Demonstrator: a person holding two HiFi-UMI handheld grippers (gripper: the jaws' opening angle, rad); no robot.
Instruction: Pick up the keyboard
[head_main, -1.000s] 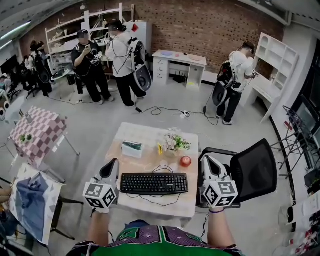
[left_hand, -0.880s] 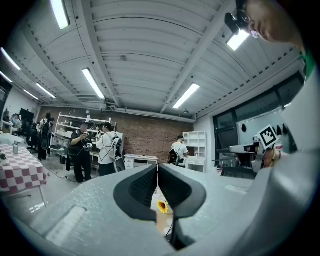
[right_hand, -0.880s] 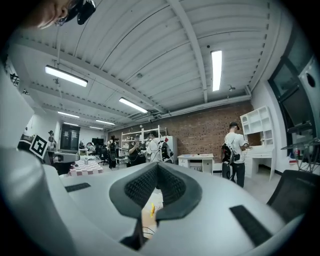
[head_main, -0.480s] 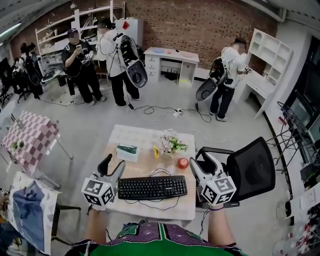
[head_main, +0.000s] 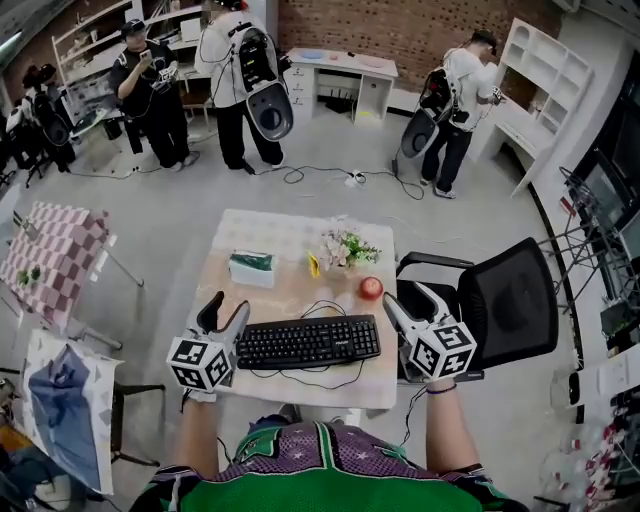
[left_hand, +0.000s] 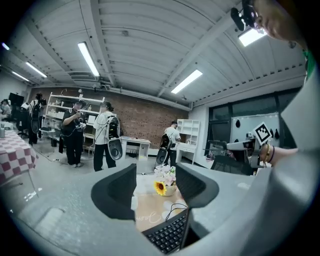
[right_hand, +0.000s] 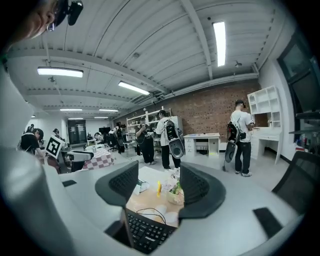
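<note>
A: Where is the keyboard?

B: The black keyboard (head_main: 308, 342) lies flat on the near half of the table (head_main: 270, 232), at the lower middle of the head view. Its cable (head_main: 320, 308) loops behind it.

A: And the grippers?

B: The left gripper (head_main: 226, 308) is just beside the keyboard's left end, and the right gripper (head_main: 408, 300) is just beside its right end. Both have their jaws wide apart and have just been opening. In each gripper view an end of the keyboard shows low in the gap, but no pad presses on it.

A: What else is around?

B: Behind the keyboard are a red apple (head_main: 371, 288), a pot of flowers (head_main: 343, 248) and a green-and-white box (head_main: 251, 268). A black office chair (head_main: 515, 305) stands to the right of the table.
</note>
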